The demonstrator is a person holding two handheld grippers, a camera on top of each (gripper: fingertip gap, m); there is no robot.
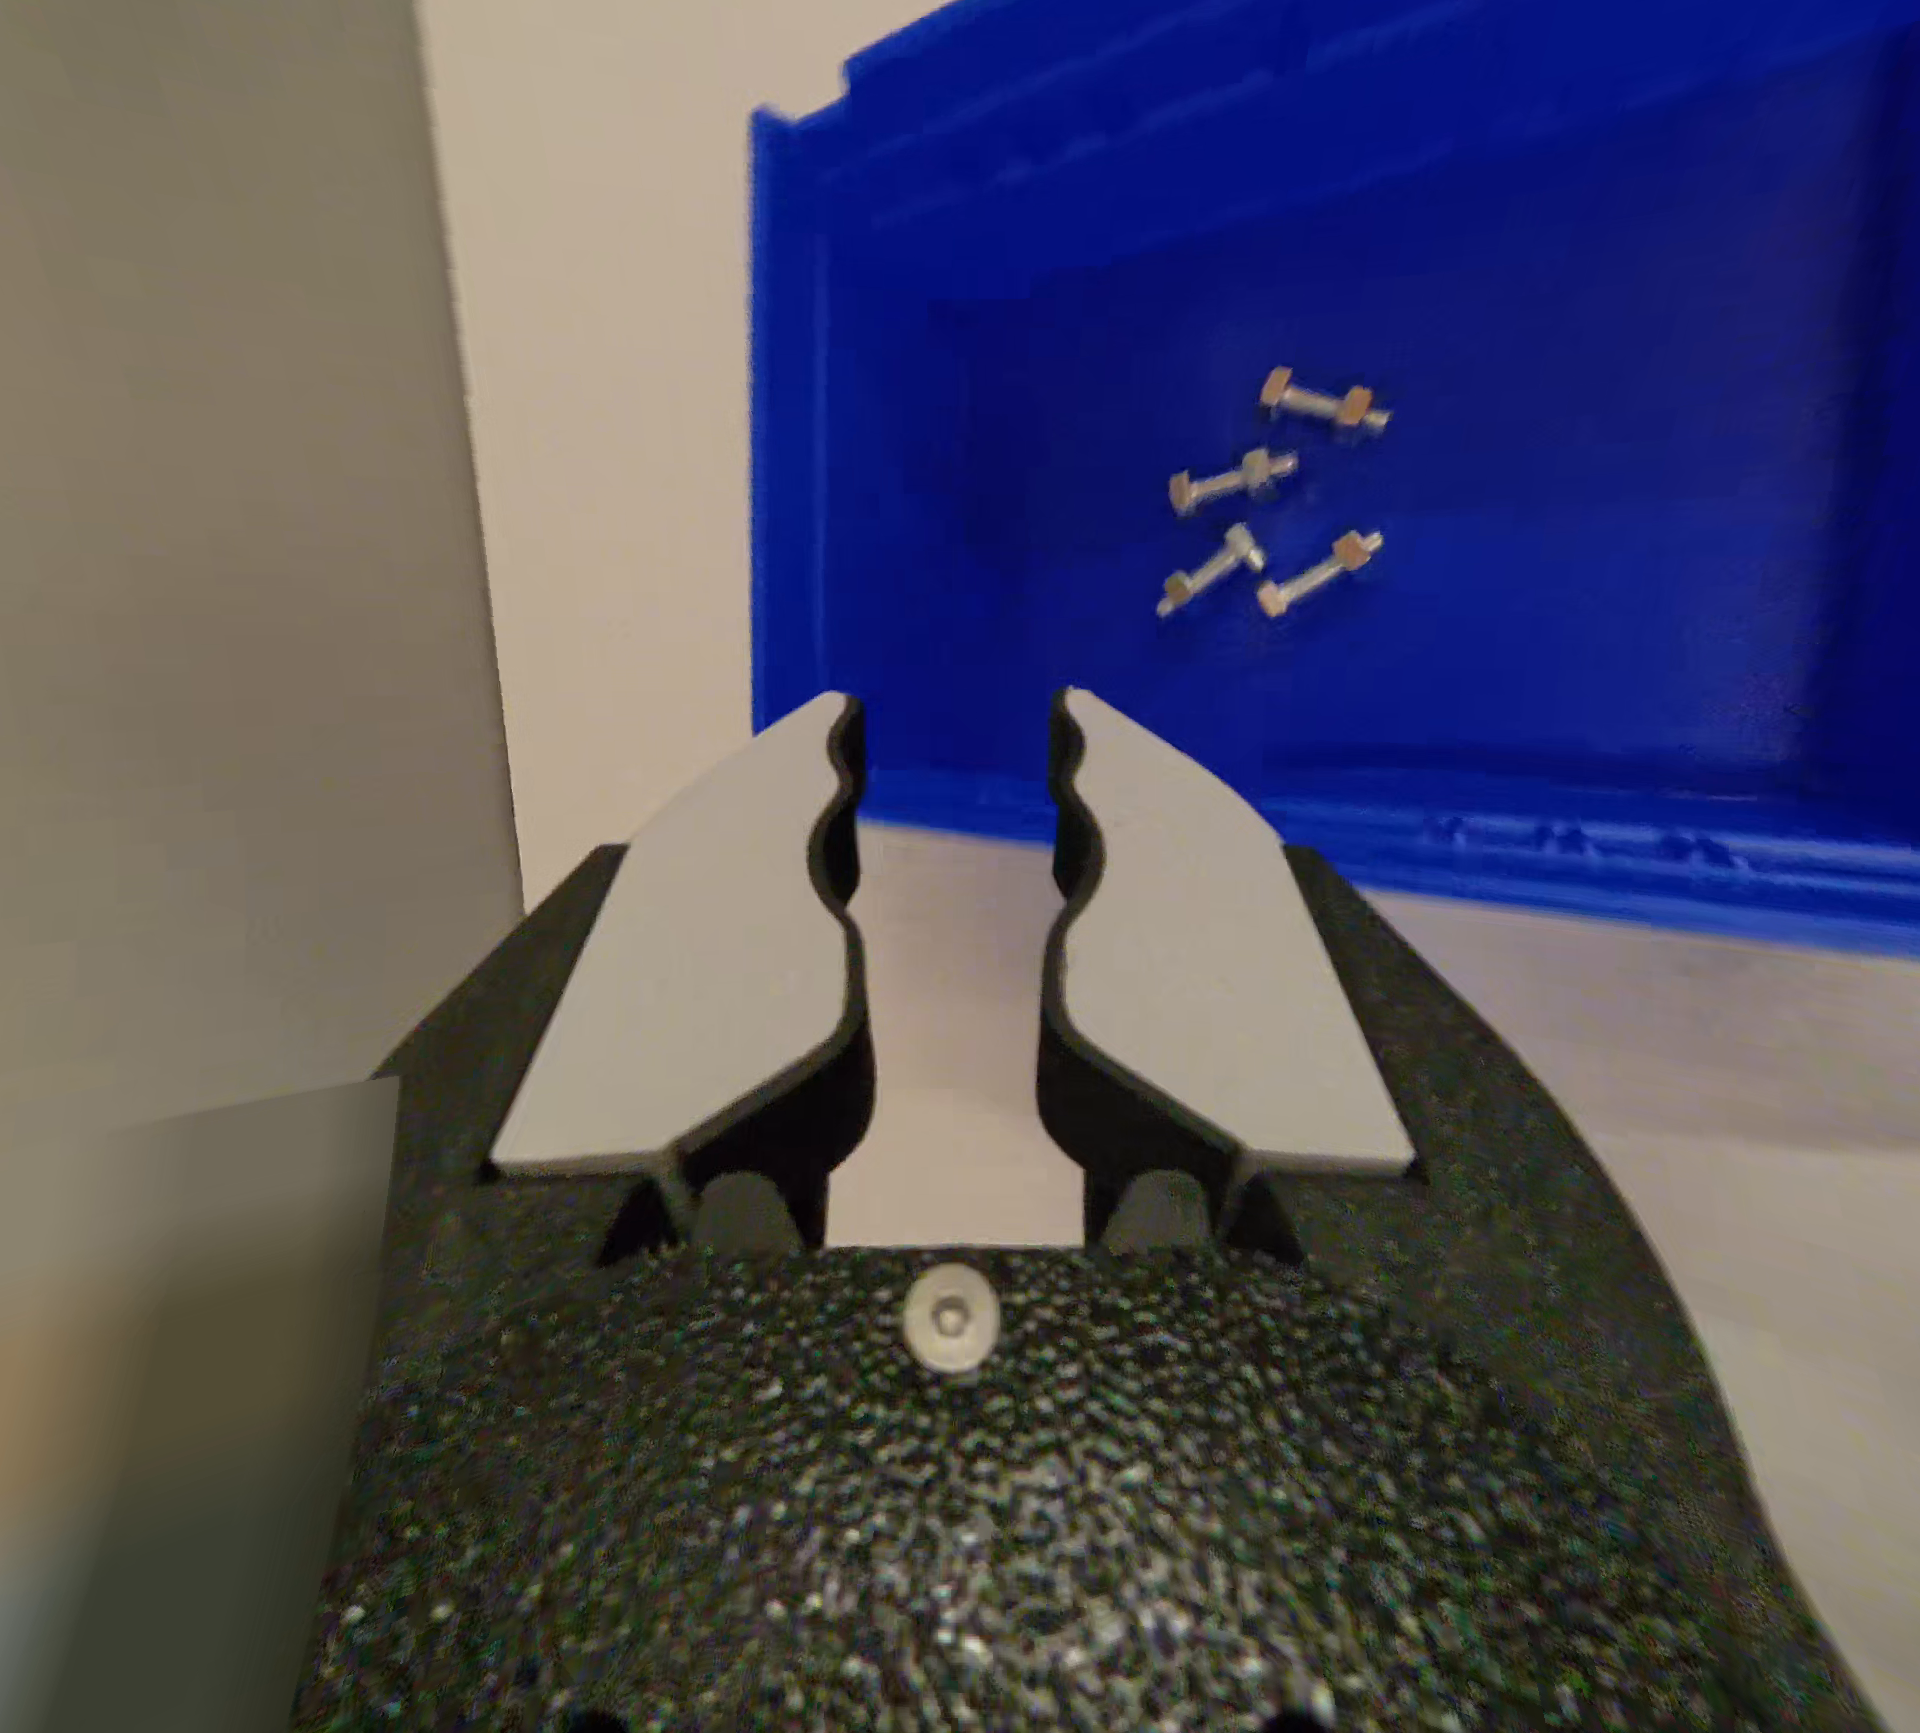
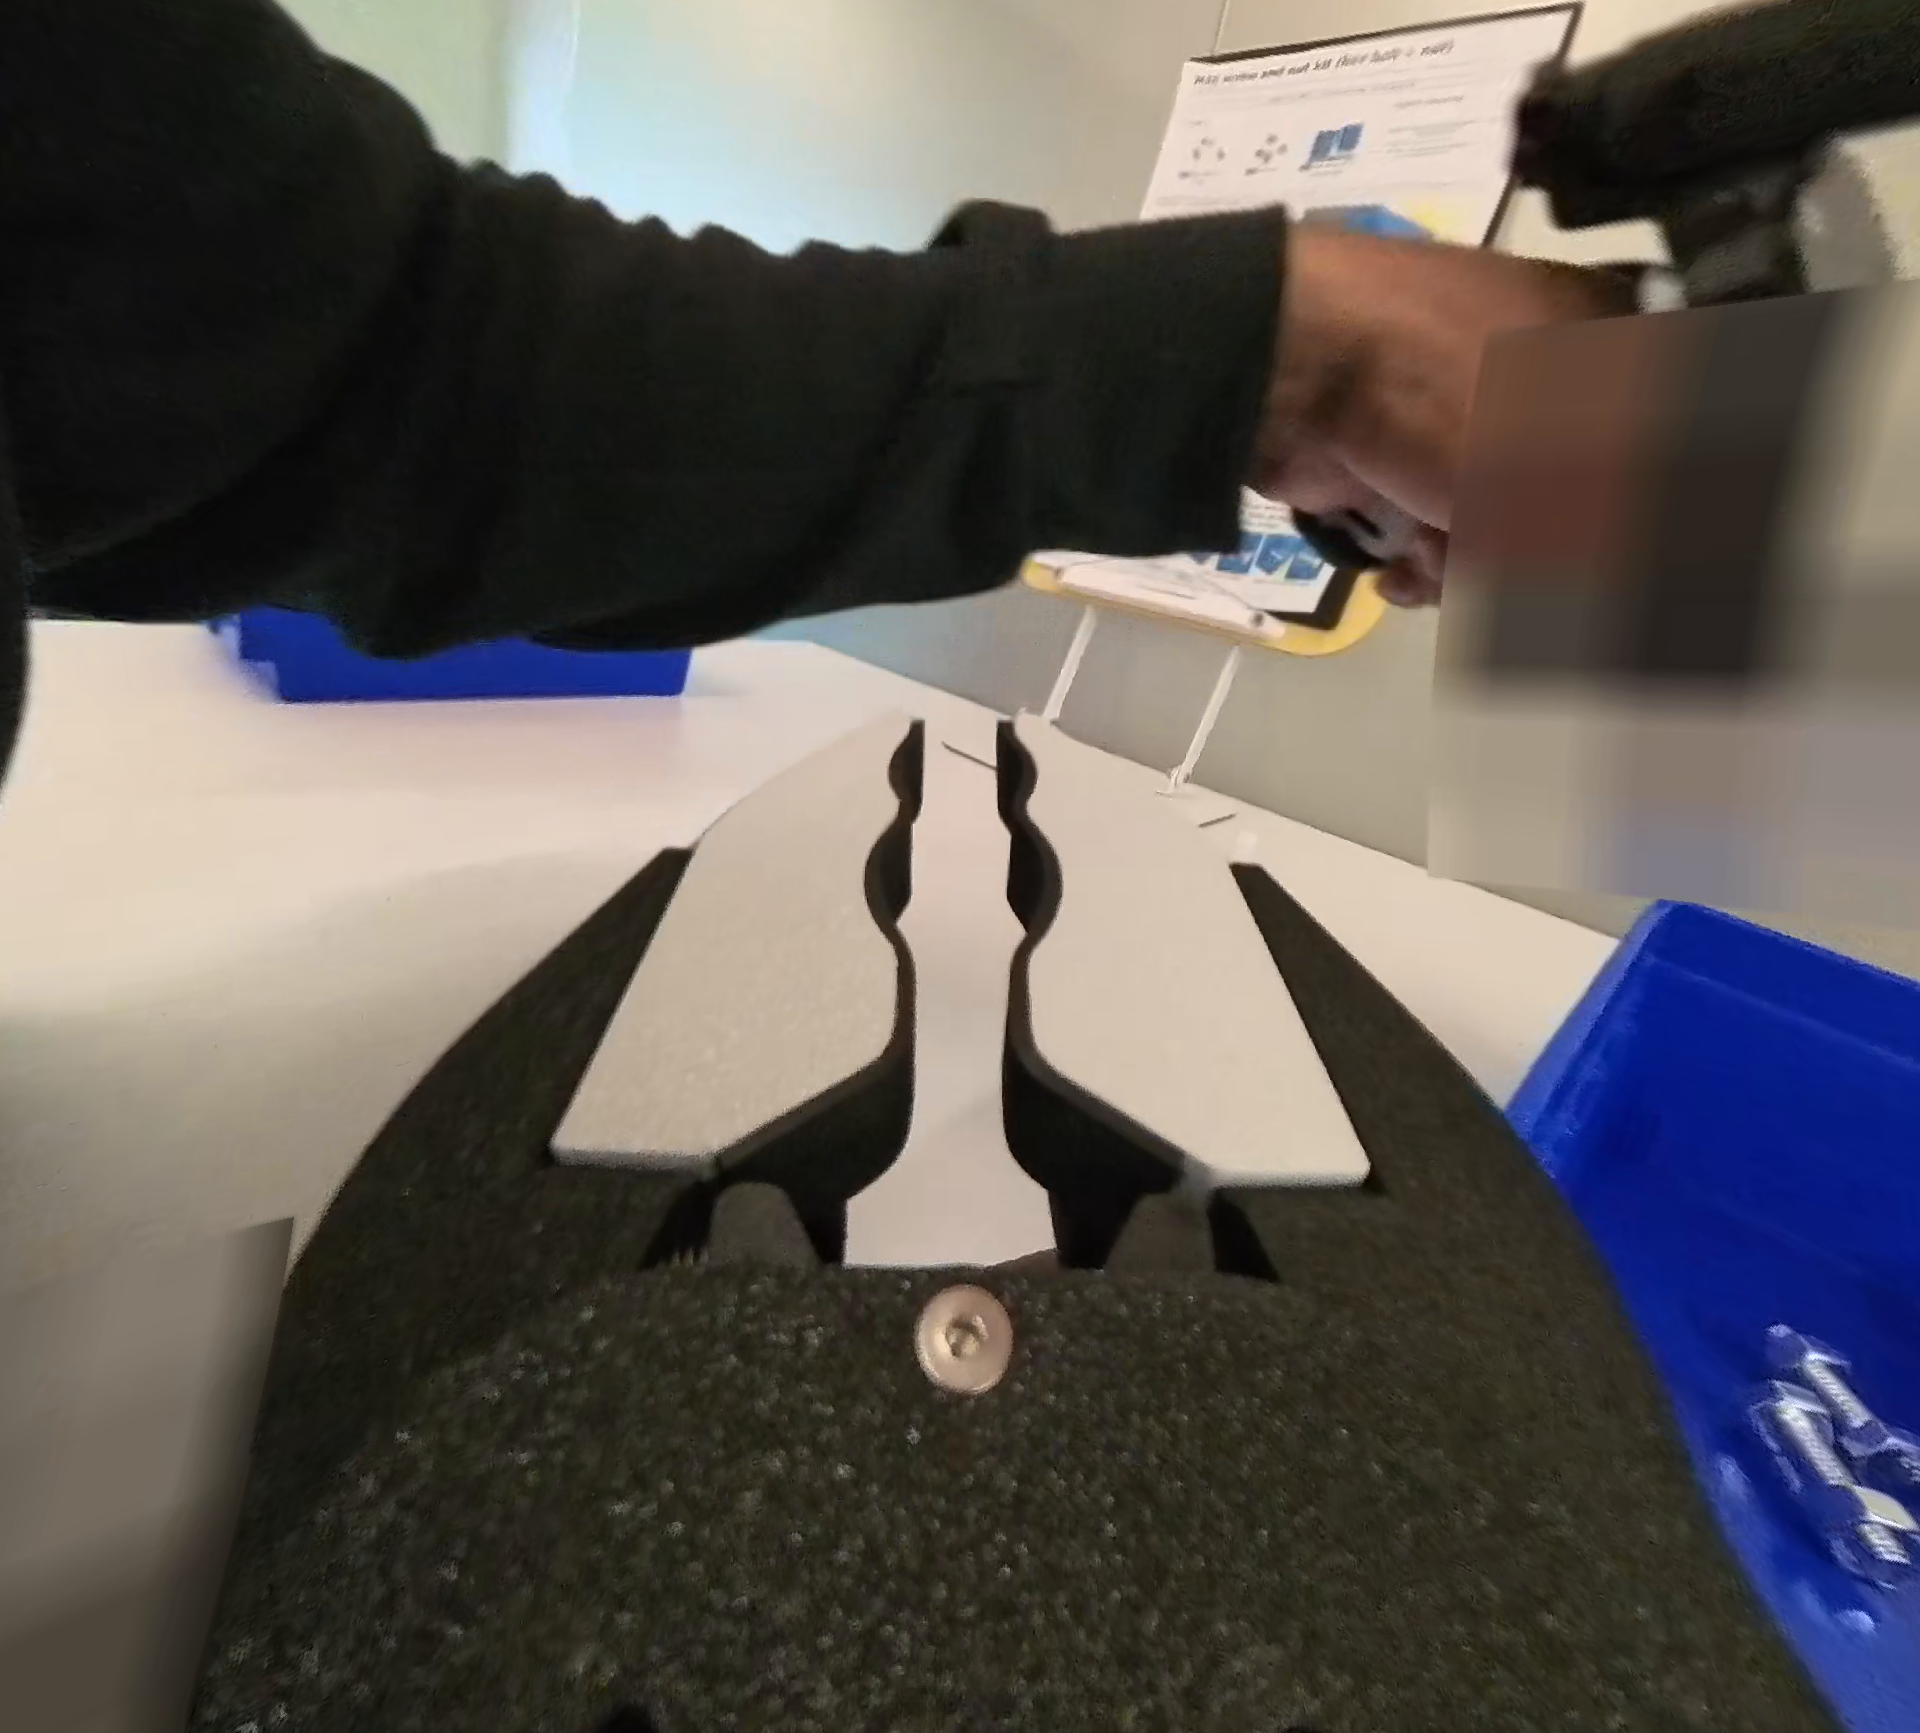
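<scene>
Left tongs (image 1: pixel 956 707) parted to a moderate gap, nothing between the pads, tips hovering at the near corner of a blue plastic bin (image 1: pixel 1558 862) set on a white worktop (image 1: pixel 623 333). Inside the bin, on its smooth blue floor, four small silvery bolts (image 1: pixel 1273 504), each with a hex head and a nut threaded on, lying loose and close together, well apart from the tips. Fingers (image 1: pixel 717 935) flat and pale grey on top, edged in black with wavy, scalloped inner faces; body behind them black with a coarse speckled grain and one round metal screw at the centre. Right tongs (image 2: pixel 956 733) parted more narrowly, likewise bare, held low over the white worktop (image 2: pixel 312 831) and touching nothing. Just to the right, a second blue bin (image 2: pixel 1714 1112) with blurred silvery hardware (image 2: pixel 1839 1465) in it. Across the upper view, a dark sleeve (image 2: pixel 623 395) and a hand (image 2: pixel 1361 395) gripping a black handle, partly behind a blurred patch. Farther back, another blue bin (image 2: pixel 468 670) on the worktop, and a printed sheet (image 2: pixel 1340 114) propped on a yellow-edged stand (image 2: pixel 1174 603) with thin white legs.
</scene>
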